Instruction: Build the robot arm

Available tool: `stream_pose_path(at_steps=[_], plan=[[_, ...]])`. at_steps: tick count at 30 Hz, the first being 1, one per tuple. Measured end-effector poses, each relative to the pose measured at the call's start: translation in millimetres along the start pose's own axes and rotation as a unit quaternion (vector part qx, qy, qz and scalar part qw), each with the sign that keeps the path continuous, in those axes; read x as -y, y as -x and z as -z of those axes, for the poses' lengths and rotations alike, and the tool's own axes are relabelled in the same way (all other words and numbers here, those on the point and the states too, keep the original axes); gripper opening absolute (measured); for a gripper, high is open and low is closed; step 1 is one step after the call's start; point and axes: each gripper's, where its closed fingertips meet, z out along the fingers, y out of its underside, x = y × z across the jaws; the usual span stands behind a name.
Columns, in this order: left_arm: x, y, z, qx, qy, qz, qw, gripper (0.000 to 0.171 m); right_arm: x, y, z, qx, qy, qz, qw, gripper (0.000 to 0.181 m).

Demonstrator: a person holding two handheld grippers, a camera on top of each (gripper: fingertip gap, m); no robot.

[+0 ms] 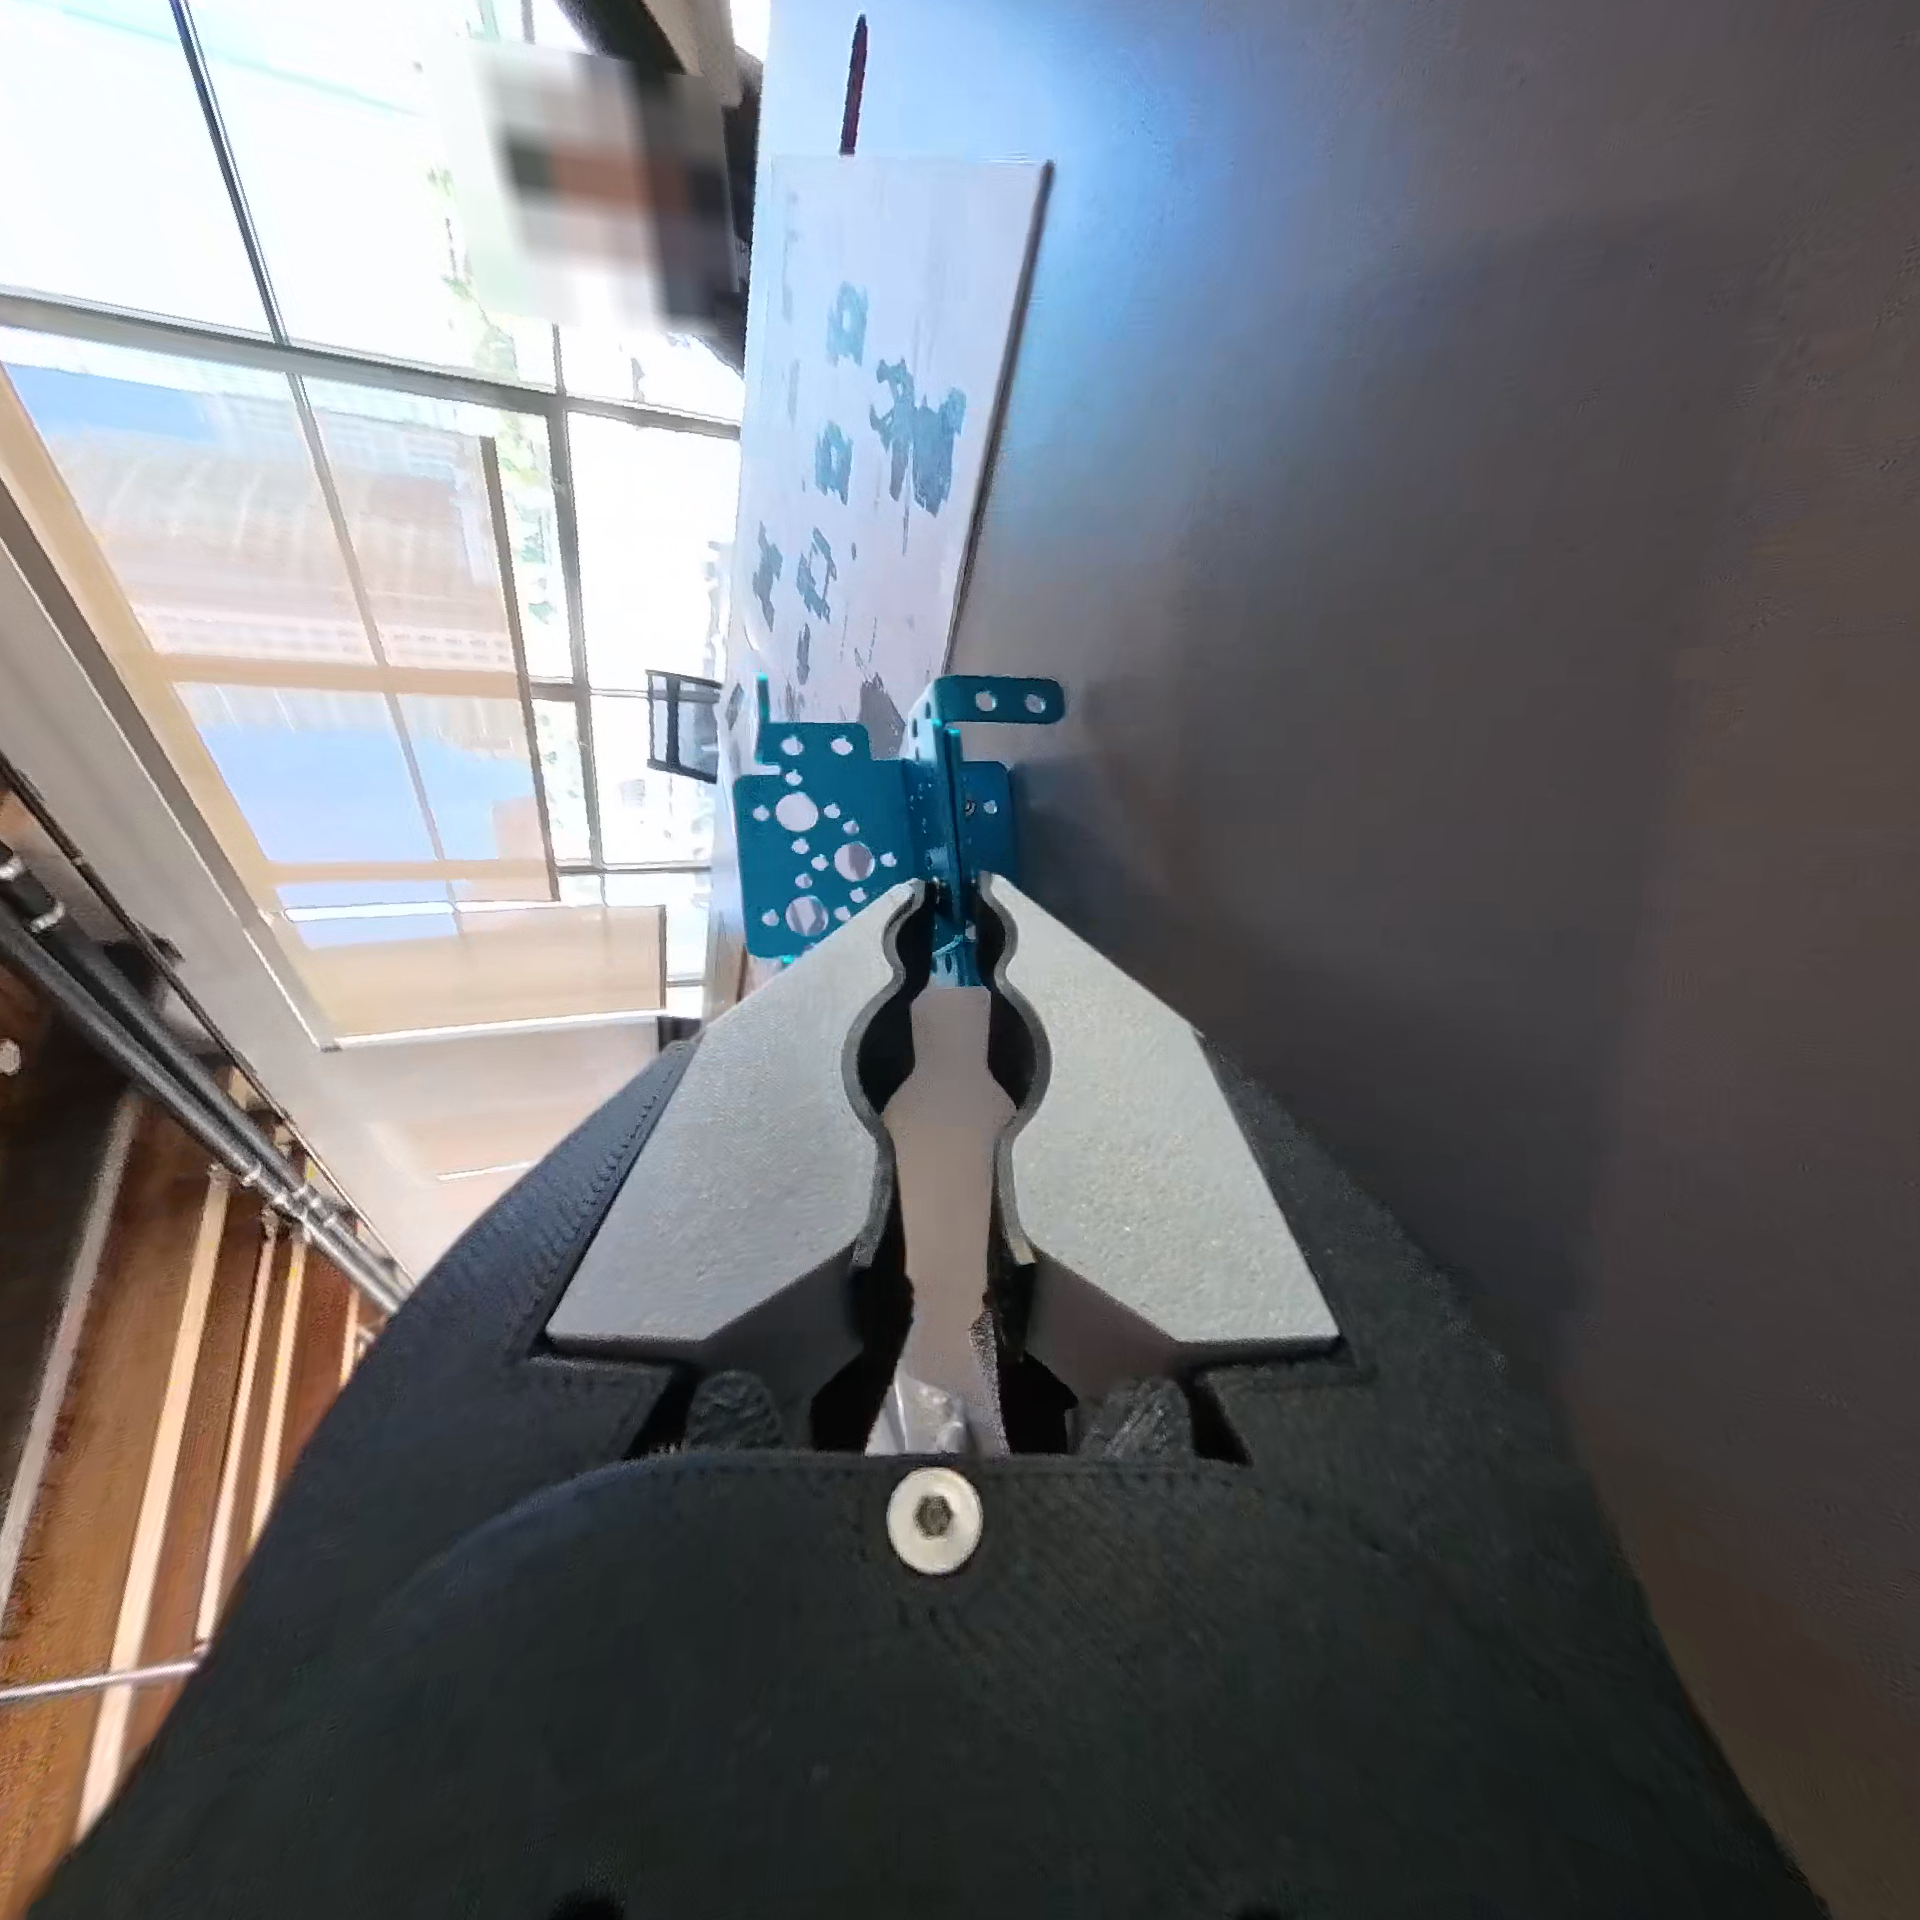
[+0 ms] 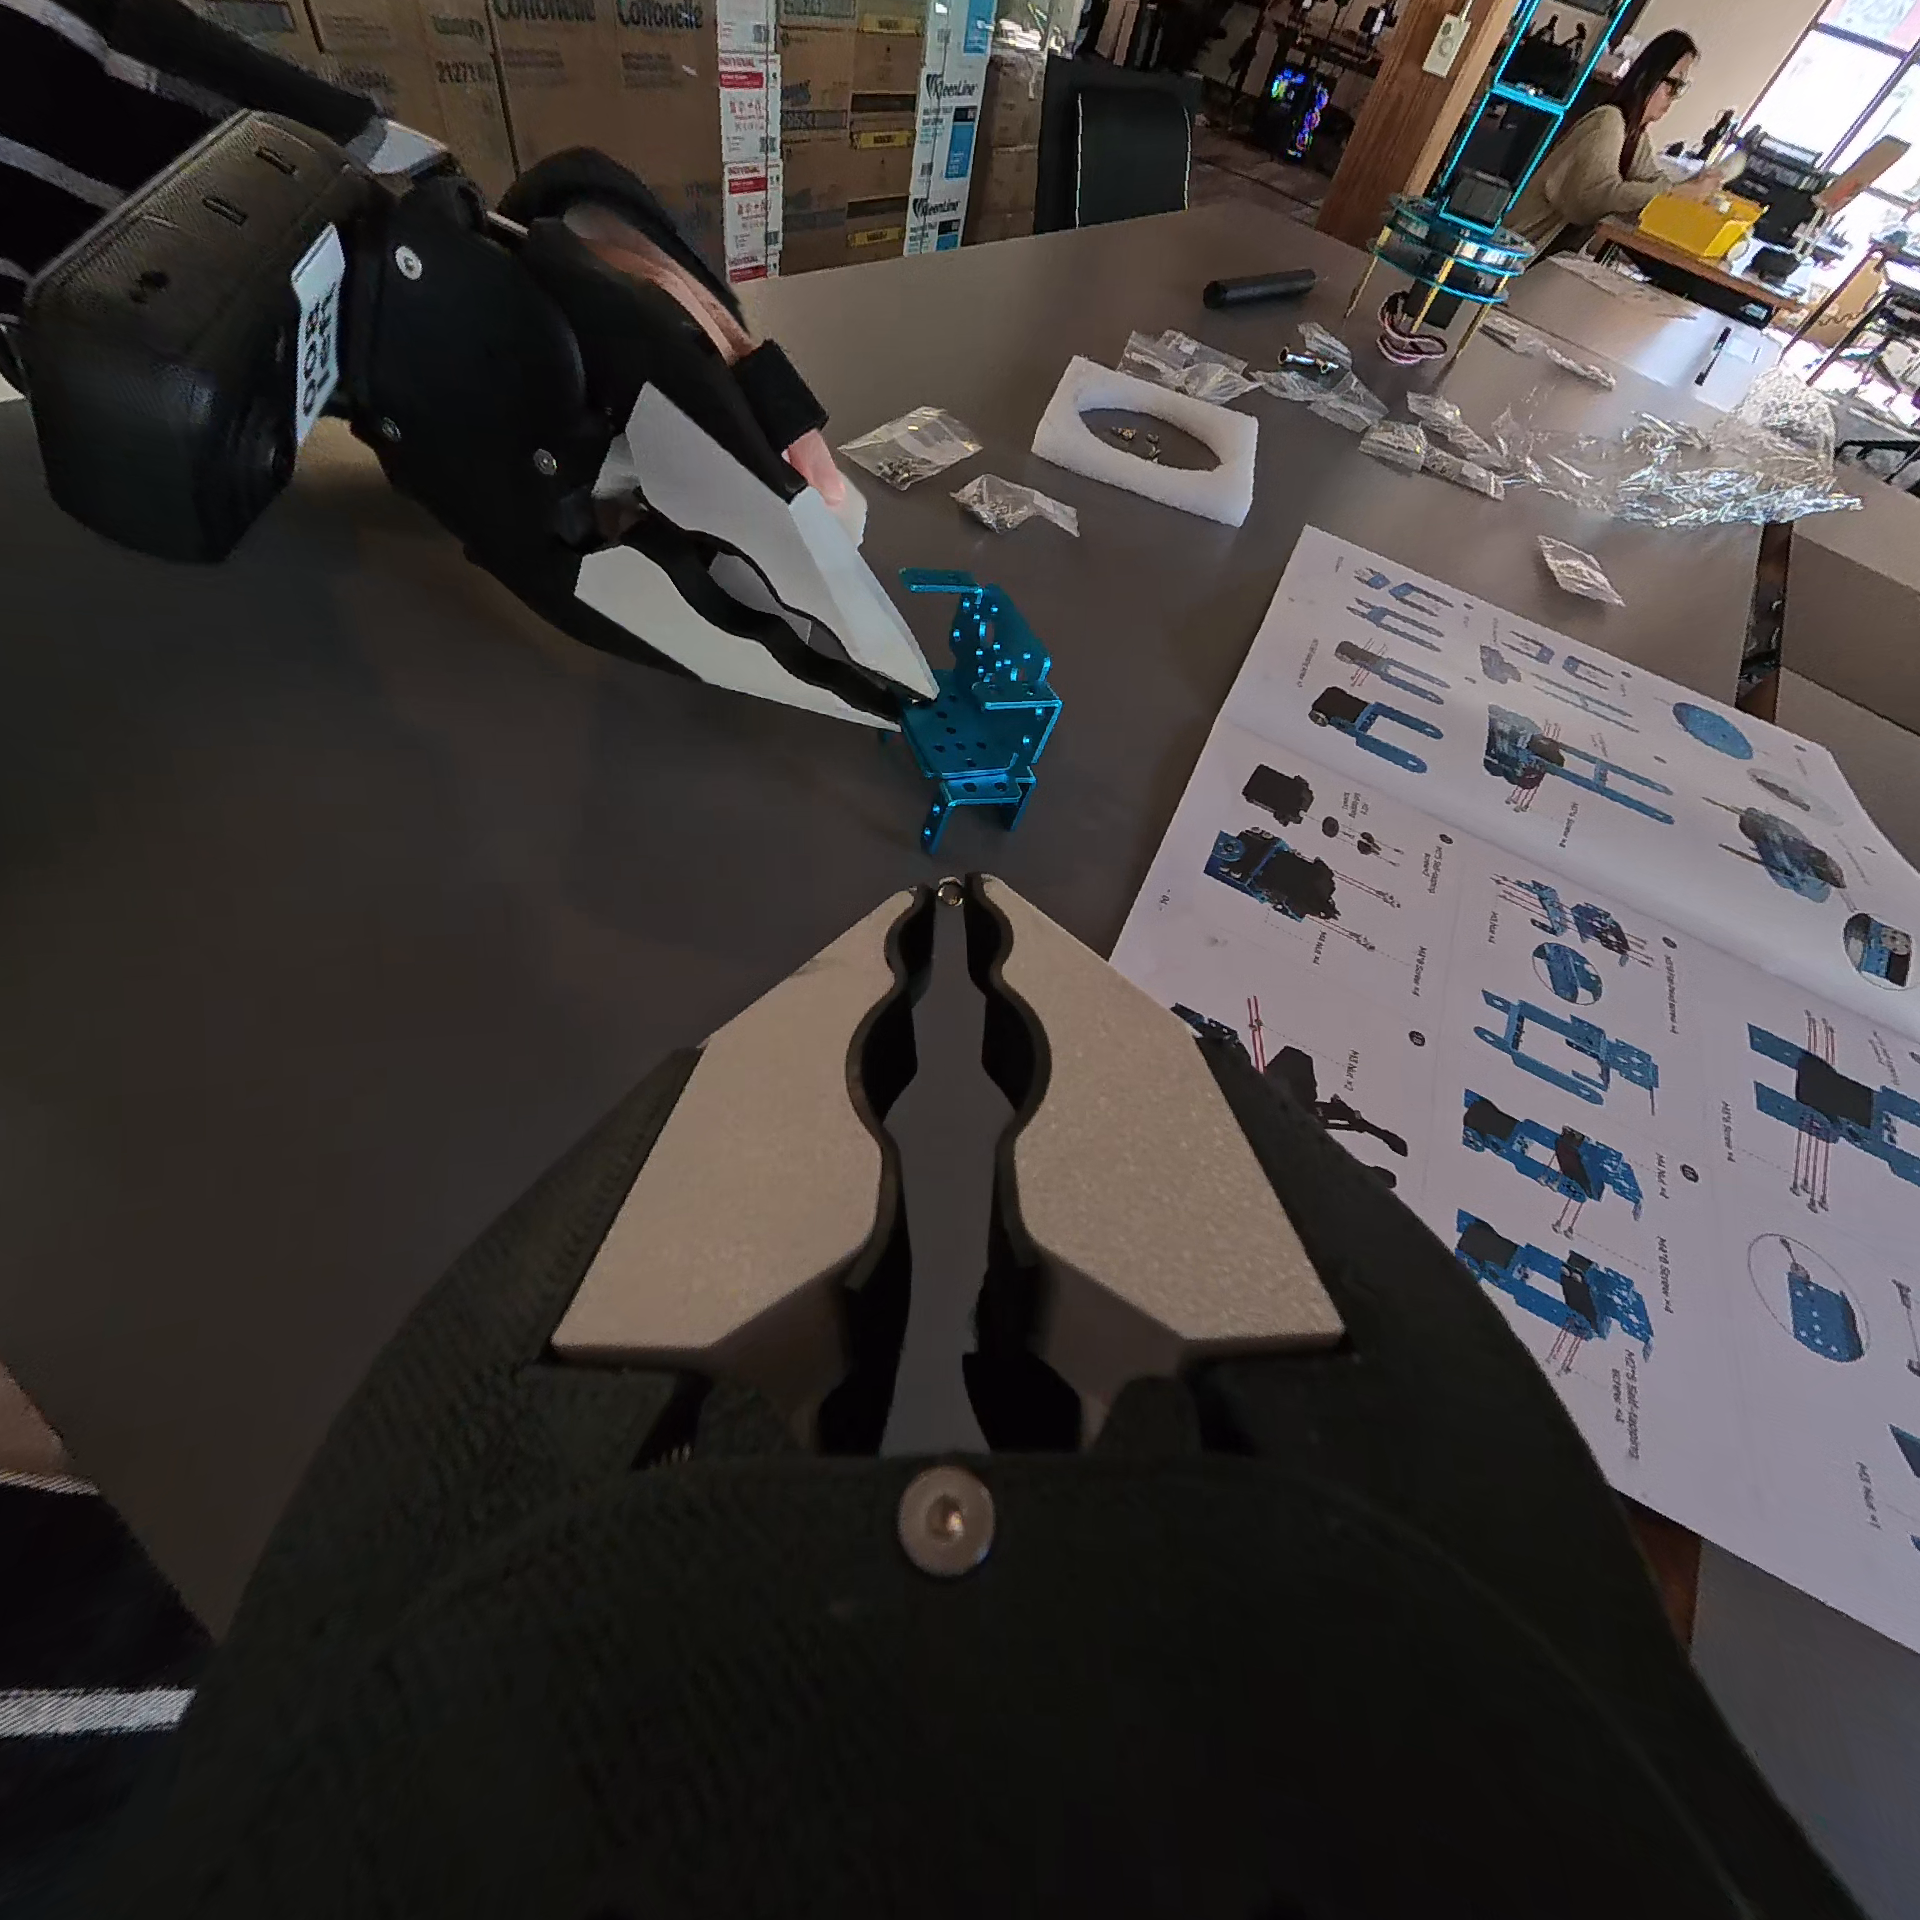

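A blue metal bracket assembly [image 2: 977,717] with many holes stands on the grey table [image 2: 416,831]. My left gripper [image 2: 914,701] comes in from the upper left, turned on its side, and is shut on one plate of the assembly; in the left wrist view the gripper [image 1: 951,904] pinches the blue bracket [image 1: 873,821] at its tips. My right gripper [image 2: 951,888] is just in front of the assembly, a short way off it, and is shut on a small silver screw [image 2: 949,889] held at the fingertips.
A printed instruction sheet [image 2: 1558,987] lies to the right. A white foam block [image 2: 1143,436], small plastic bags of hardware [image 2: 1013,504] and a black cylinder [image 2: 1257,286] lie farther back. Cardboard boxes stand behind the table. A person sits at the far right. There is about 11 centimeters between the tips of the two grippers.
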Motion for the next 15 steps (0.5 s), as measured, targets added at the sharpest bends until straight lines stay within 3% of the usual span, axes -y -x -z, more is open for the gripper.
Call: stream_pose_path(at_steps=[7,15], plan=[[2,2,1,-0.017,0.011,0.040,0.999,0.006,1,1,0,0.005,-0.002,-0.002,1.000,0.005],[13,7,5,-0.083,0.016,0.194,0.977,0.006,3,4,0,0.015,-0.007,-0.012,1.000,0.005]])
